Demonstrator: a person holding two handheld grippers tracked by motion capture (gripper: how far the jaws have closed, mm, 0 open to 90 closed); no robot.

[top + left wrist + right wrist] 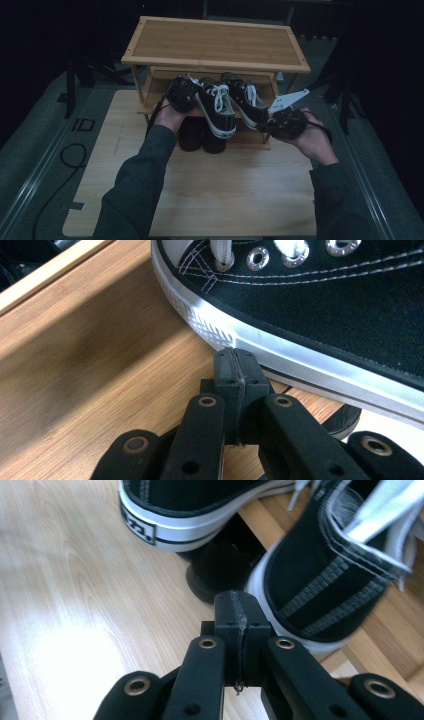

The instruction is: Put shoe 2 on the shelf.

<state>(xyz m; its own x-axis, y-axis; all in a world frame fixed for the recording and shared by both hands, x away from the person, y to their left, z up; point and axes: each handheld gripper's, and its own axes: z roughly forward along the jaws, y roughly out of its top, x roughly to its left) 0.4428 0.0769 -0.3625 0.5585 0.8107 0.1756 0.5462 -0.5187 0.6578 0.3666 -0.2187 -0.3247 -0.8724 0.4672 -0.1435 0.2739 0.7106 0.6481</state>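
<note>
Two grippers: both clenched on nothing, jaws pressed flat together.
Left gripper (235, 371): at the white sole edge of the left sneaker (216, 106).
Right gripper (235, 615): at the heel of the right sneaker (246, 97).
Sneakers: side by side on the rack's (215, 42) middle shelf, heels overhanging.
Rack: on the bench (220, 195).
</note>
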